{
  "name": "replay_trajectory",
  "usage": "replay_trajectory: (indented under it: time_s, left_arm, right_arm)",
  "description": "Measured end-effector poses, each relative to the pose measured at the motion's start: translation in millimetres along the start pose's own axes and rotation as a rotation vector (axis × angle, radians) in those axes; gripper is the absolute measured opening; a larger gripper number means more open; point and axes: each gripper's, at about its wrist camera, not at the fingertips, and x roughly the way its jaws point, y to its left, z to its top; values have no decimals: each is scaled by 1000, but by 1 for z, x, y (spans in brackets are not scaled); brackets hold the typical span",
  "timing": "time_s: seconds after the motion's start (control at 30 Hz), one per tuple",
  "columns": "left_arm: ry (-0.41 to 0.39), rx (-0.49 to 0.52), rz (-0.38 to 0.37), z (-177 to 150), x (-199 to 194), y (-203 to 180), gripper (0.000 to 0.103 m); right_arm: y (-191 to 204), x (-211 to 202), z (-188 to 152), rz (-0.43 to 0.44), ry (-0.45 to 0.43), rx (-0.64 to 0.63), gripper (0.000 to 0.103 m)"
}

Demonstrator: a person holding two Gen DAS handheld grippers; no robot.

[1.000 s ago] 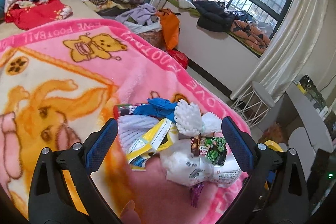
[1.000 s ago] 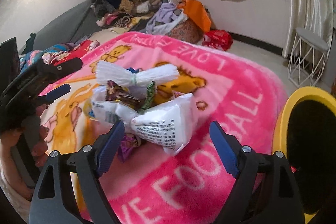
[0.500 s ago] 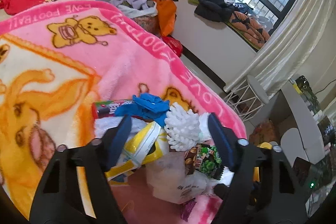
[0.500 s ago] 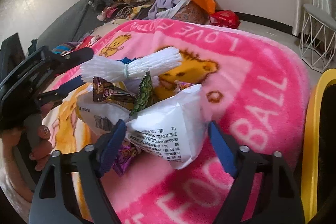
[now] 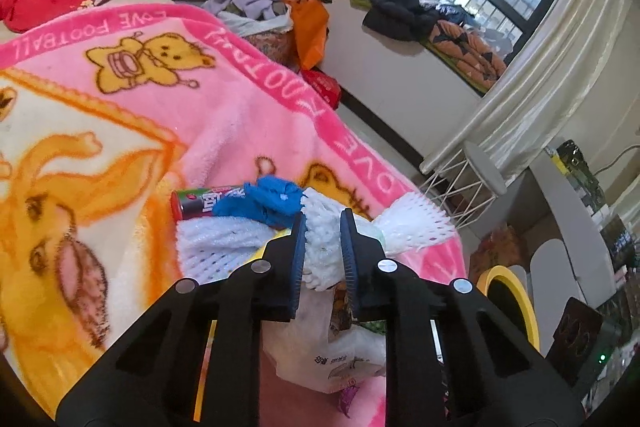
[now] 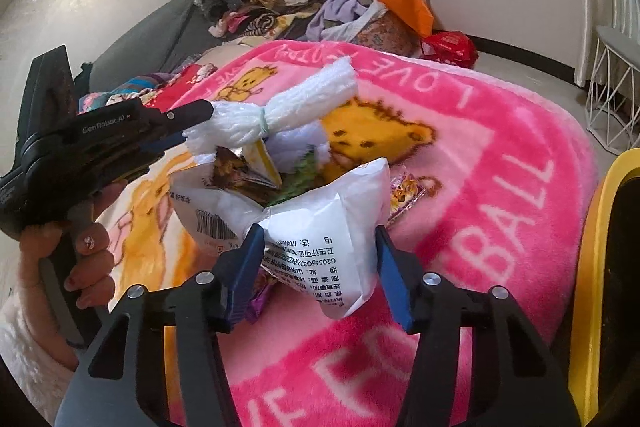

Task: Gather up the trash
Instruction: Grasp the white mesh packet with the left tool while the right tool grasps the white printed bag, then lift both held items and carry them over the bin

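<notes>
The white foam net bundle [image 5: 322,247] lies on top of the trash pile, in the lower middle of my left view. My left gripper [image 5: 323,247] is closing on it, and both blue pads already press on the foam. In my right view the same bundle [image 6: 280,111] is in the upper middle of the frame, tied in its middle with a green band, and the left gripper [image 6: 192,125] comes to it from the left side.

Below it in the right view is the white plastic package [image 6: 324,227] with black print. It stands between the fingers of my right gripper [image 6: 320,267], whose jaws are closing. The left pad is at the package, but I cannot tell if both pads press on it already.

Near the bundle in the left view are a blue glove [image 5: 272,201] and a red can [image 5: 200,201]. All is on the pink blanket [image 6: 500,155]. A yellow bin rim [image 6: 588,287] is at the right edge of the right view.
</notes>
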Motion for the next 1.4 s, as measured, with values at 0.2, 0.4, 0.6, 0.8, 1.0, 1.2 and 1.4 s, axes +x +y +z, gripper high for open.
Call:
replay_trajectory:
  time_s: [0.2, 0.4, 0.6, 0.8, 1.0, 1.2, 1.4]
  left_arm:
    - [-45, -3, -7, 2, -23, -1, 12]
    - [-87, -8, -10, 4, -47, 0, 12]
    - [-123, 2, -3, 7, -66, -3, 12]
    - [-160, 14, -9, 12, -82, -10, 12]
    - [-179, 30, -22, 15, -90, -23, 12]
    - [-185, 65, -38, 13, -90, -39, 12]
    - [-185, 97, -51, 12, -87, -56, 12]
  right_arm:
    - [3, -25, -3, 22, -33, -12, 52]
    - [7, -46, -3, 51, -65, -25, 52]
    - [12, -62, 3, 50, -108, -33, 52]
    - [10, -79, 11, 40, -160, -21, 52]
    - [-1, -99, 18, 12, -214, 5, 52]
    - [-18, -116, 19, -22, -259, 32, 52]
    - [-34, -136, 17, -56, -299, 61, 52]
